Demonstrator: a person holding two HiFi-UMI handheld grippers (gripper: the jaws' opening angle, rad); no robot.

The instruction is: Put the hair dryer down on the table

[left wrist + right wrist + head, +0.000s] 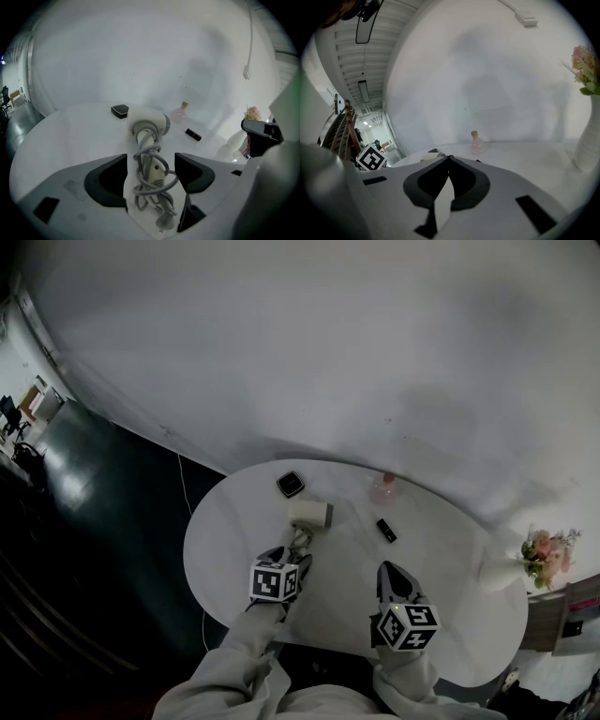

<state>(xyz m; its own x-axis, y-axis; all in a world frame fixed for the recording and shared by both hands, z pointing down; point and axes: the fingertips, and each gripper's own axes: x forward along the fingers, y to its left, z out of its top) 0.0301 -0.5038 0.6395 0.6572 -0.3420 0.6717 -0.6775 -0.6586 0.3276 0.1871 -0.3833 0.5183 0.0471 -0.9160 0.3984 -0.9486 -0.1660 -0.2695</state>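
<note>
Now your left gripper sits released at the lower middle of its own view. Its jaws are spread wide on either side of the hair dryer handle, which is wound with its cord, and the pads are clear of it. The dryer lies on the table, centre-left in the head view. Your right gripper is clenched on nothing, its tips touching.
</note>
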